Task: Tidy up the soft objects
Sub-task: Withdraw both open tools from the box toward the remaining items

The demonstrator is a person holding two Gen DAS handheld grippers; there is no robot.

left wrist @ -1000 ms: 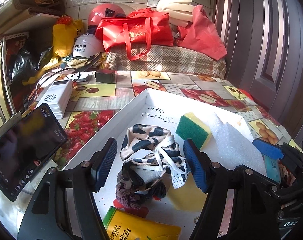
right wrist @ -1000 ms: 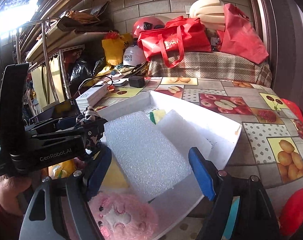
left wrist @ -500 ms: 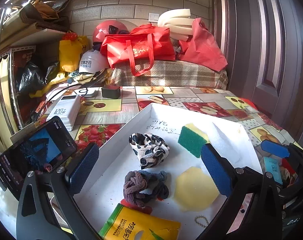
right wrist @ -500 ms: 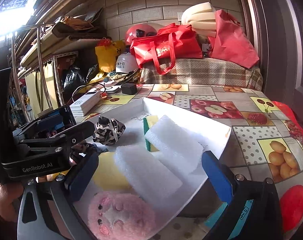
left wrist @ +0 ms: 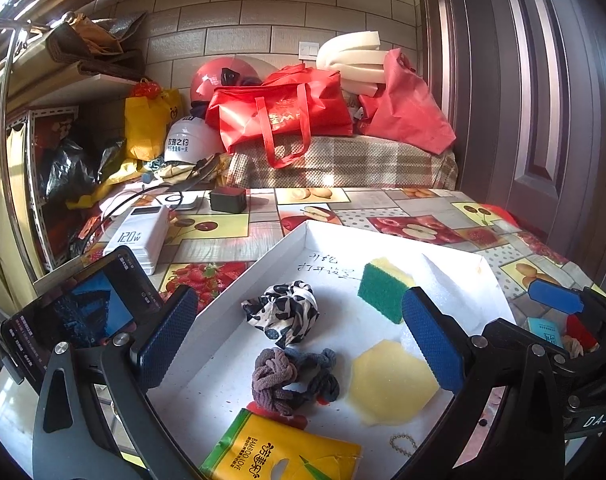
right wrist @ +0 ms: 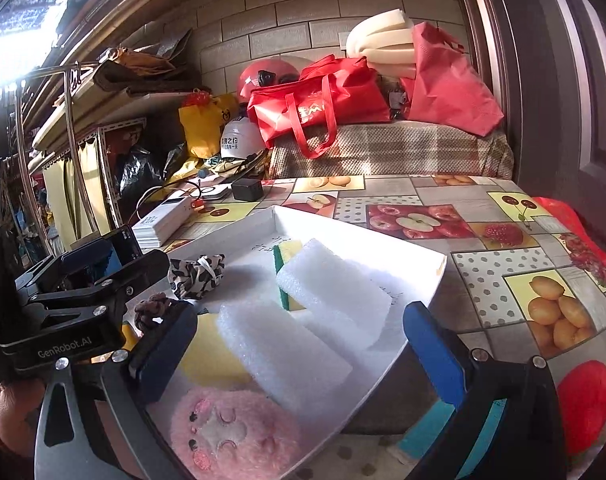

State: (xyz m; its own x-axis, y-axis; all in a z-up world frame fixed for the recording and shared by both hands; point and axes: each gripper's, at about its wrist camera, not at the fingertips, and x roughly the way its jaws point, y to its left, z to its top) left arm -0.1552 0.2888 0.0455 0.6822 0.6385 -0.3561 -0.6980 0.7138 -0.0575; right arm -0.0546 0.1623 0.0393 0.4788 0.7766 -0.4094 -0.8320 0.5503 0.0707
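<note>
White cardboard tray (left wrist: 239, 300) on a fruit-patterned tablecloth (left wrist: 423, 208), holding the soft objects. Centre of tray: a black-and-white patterned cloth scrunchie (left wrist: 281, 314), and just nearer the camera a knot of brown and grey-blue knitted hair ties (left wrist: 291, 376), the two lying apart. Right of the knot: a flat pale-yellow sponge pad (left wrist: 391, 384). Towards the far wall of the tray: a green-and-yellow scouring sponge (left wrist: 383, 286), tilted on edge. In the right wrist view, two white foam blocks (right wrist: 303, 320) lie side by side and touching, the farther one leaning against the scouring sponge; a round pink plush toy (right wrist: 231, 436) sits in the near corner, just beside the nearer block. A yellow "Bamboo Love" packet (left wrist: 279, 452) lies at the near edge of the tray, in front of the hair ties.

Left gripper (left wrist: 303, 340): blue pads spread wide, hovering above the tray with nothing between them touched. Right gripper (right wrist: 299, 348): likewise fully spread, the foam blocks lying between its pads but not pressed by them.

Surroundings: a black smartphone (left wrist: 83, 316) clamped at the left; a white power bank (left wrist: 143, 232) and black charger cube (left wrist: 229, 200) on the table; red tote bags (left wrist: 283, 112), helmets and rolled foam against the brick wall.
</note>
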